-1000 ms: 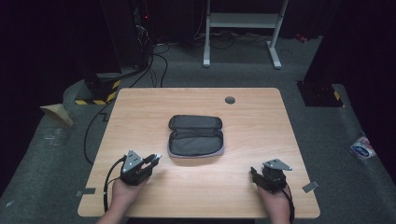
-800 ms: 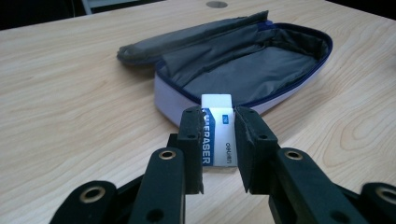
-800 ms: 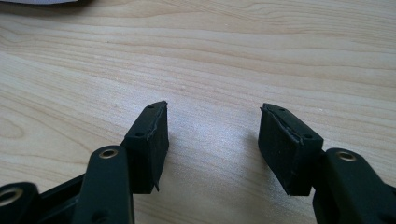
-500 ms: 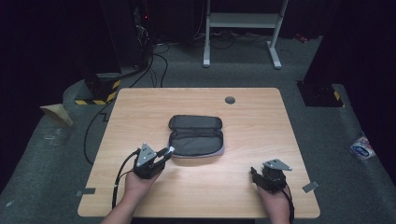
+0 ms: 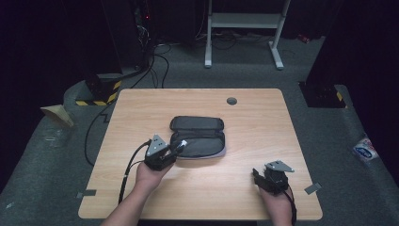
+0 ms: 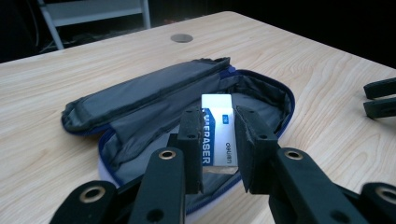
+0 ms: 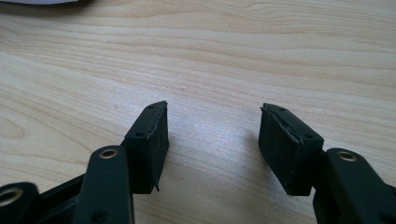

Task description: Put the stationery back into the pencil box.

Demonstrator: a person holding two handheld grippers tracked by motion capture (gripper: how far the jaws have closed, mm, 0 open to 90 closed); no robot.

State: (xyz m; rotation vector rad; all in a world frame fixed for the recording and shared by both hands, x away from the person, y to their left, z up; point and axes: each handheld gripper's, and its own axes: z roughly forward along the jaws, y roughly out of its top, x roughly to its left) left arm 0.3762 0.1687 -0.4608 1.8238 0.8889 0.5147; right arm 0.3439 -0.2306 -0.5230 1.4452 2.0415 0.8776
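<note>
I note a light wooden table (image 5: 197, 188) on grey carpet, dark room behind, a white frame (image 5: 244, 21) at the back. A grey pencil case (image 5: 197, 136) lies unzipped mid-table, its interior bare. My left gripper (image 6: 219, 140) clamps a white eraser (image 6: 217, 128) just above the case's near edge. My right gripper (image 7: 212, 140) rests apart, jaws wide, holding nothing.

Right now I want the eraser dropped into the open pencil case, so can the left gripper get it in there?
Probably yes. The left gripper holds the eraser just over the near edge of the pencil case, whose flap lies folded back. Nothing stands between the eraser and the open grey lining.
</note>
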